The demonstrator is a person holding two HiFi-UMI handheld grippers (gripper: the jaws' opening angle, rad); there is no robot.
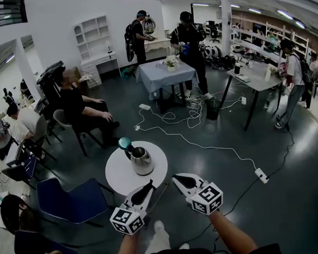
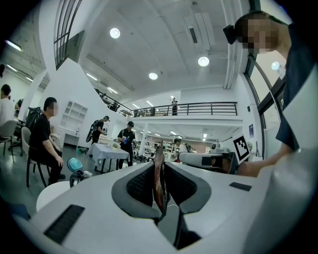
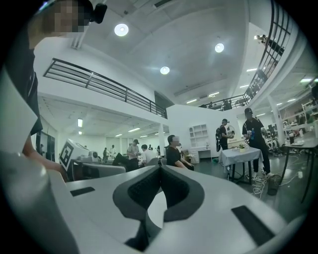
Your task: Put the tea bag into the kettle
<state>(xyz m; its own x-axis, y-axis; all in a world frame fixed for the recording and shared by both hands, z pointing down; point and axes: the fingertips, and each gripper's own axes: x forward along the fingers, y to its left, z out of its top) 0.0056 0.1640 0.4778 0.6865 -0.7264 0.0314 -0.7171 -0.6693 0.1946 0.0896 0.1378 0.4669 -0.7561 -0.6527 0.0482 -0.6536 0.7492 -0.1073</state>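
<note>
A steel kettle (image 1: 142, 161) with a teal-knobbed lid (image 1: 125, 143) open at its back stands on a small round white table (image 1: 119, 175). My left gripper (image 1: 148, 185) hovers just off the table's near edge, pointing at the kettle. In the left gripper view its jaws (image 2: 159, 158) are shut on a thin dark tea bag (image 2: 159, 184) that stands upright between the pads; the teal lid (image 2: 75, 164) shows low at the left. My right gripper (image 1: 176, 178) is beside it on the right, shut with nothing between its jaws (image 3: 160, 168).
A blue chair (image 1: 66, 199) stands left of the table. A seated person (image 1: 79, 110) is behind it. White cables (image 1: 204, 146) run over the dark floor to a power strip (image 1: 261, 175). Farther back are a cloth-covered table (image 1: 163, 74) and standing people.
</note>
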